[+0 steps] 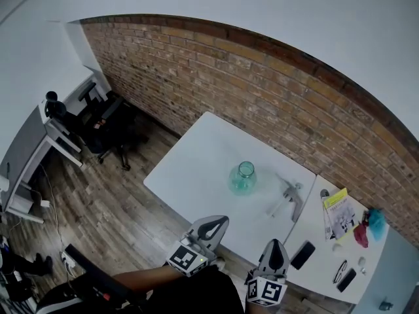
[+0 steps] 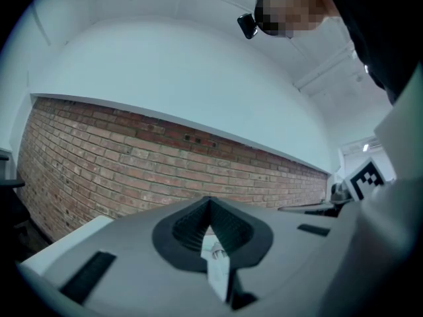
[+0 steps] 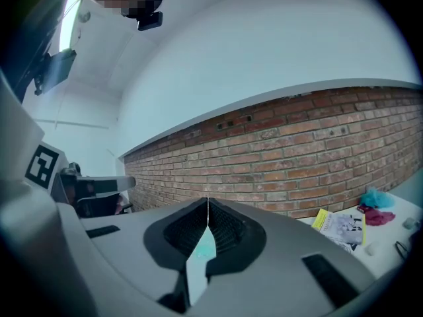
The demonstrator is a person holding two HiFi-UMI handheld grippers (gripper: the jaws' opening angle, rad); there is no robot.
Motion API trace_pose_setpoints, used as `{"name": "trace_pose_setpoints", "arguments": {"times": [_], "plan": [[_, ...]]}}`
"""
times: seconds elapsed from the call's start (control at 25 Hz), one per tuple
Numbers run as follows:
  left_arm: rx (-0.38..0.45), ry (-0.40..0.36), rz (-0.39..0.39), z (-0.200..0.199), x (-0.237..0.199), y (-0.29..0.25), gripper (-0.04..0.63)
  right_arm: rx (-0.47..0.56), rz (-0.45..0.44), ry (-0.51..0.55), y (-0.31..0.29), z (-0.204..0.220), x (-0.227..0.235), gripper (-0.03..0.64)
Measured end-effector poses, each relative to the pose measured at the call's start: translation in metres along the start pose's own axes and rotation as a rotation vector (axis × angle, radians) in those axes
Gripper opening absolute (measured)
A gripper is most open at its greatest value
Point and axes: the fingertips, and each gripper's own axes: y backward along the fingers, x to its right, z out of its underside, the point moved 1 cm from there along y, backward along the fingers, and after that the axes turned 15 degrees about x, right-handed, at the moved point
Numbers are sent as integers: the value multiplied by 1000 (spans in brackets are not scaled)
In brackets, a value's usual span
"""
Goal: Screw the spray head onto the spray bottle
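A clear teal spray bottle (image 1: 242, 178) without a head stands upright in the middle of the white table (image 1: 196, 162). The grey spray head (image 1: 291, 196) with its dip tube lies on the table to the bottle's right. My left gripper (image 1: 218, 222) is shut and empty at the table's near edge, short of the bottle. My right gripper (image 1: 274, 247) is shut and empty too, near the front edge below the spray head. In the left gripper view a sliver of the spray head (image 2: 213, 248) shows through the closed jaws; in the right gripper view a sliver of the bottle (image 3: 204, 247) shows.
A second white table (image 1: 327, 254) adjoins on the right with a yellow booklet (image 1: 338, 212), a black phone (image 1: 302, 254), a teal and a red cloth (image 1: 370, 226) and small items. A brick wall (image 1: 262, 90) runs behind. Office chairs (image 1: 105, 126) and a desk stand at the left.
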Motion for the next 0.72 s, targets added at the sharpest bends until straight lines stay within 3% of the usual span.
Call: {"name": "trace_pose_setpoints", "arguments": {"times": [0.44, 0.72], "plan": [[-24, 66, 141, 9, -17, -58, -1, -41, 91, -11, -51, 10, 16, 9], [-35, 104, 142, 11, -50, -84, -2, -68, 173, -30, -83, 18, 21, 9]]}}
